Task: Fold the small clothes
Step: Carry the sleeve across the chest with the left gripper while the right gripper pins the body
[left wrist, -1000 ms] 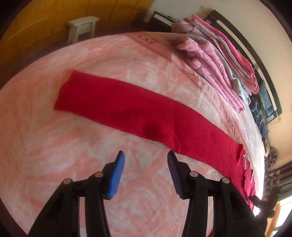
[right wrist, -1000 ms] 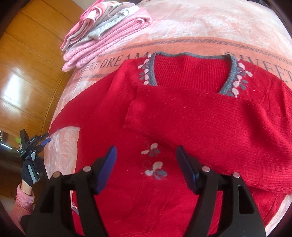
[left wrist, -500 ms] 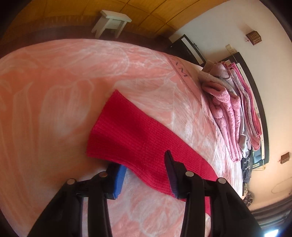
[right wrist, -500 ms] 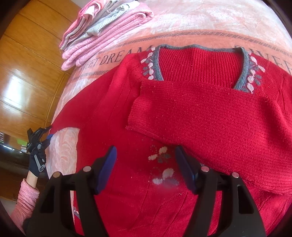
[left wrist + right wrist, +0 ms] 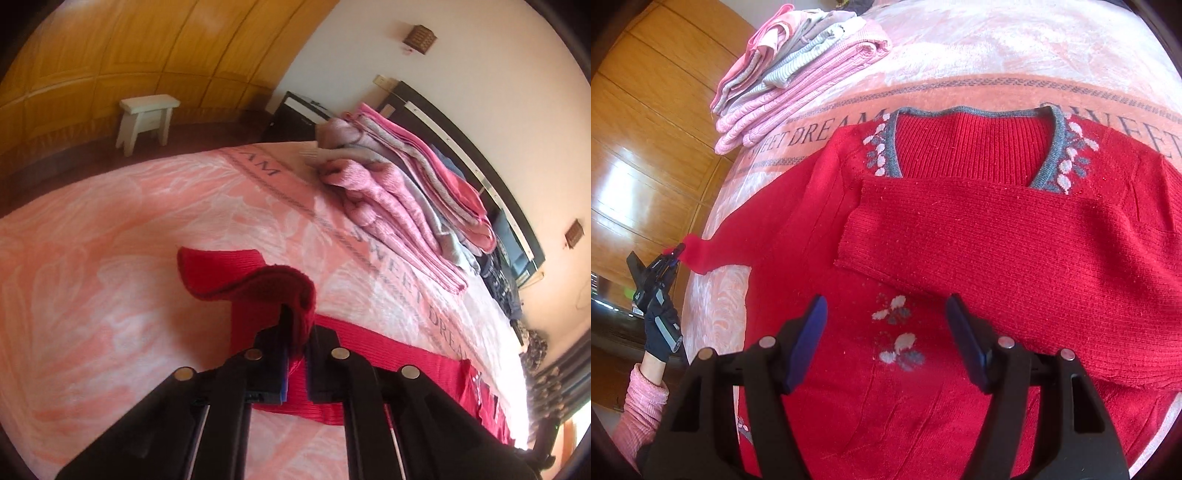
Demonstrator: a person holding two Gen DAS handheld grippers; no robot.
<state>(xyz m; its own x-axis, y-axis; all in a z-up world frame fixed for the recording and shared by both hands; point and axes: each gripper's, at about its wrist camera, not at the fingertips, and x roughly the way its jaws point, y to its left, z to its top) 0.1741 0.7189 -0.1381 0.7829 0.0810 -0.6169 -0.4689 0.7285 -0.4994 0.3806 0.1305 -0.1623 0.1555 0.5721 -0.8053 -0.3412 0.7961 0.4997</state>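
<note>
— Sweater [image 5: 1015, 258] first: where do we have it?

— We have it lying flat, front up, on the pink bedspread [image 5: 997, 48], its grey-trimmed neckline beside the printed band near the bed's far edge. One sleeve [image 5: 960, 236] is folded across the chest, just under the neckline.

— And the other sleeve [image 5: 369, 354]?

— It stretches out toward the bed's side edge. Our left gripper [image 5: 297, 332] has its fingers clamped on the cuff [image 5: 258, 284], which is raised off the bedspread and curls over the fingertips.

— Can we see that from the other camera?

— Yes, small at the left edge of the right wrist view: the left gripper [image 5: 670, 258] pinches the red cuff, with a gloved hand [image 5: 661, 328] and a pink sleeve cuff [image 5: 642, 406] below it.

— Our right gripper [image 5: 888, 332]?

— It hovers over the sweater's lower front, fingers spread wide apart, holding nothing. Between them we see the knitted leaf motifs [image 5: 897, 332].

— Anything else on the bed?

— A stack of folded pink and grey clothes [image 5: 402, 206] sits near the far edge, apart from the sweater. A white stool [image 5: 146, 120] stands on the floor beyond the bed.
</note>
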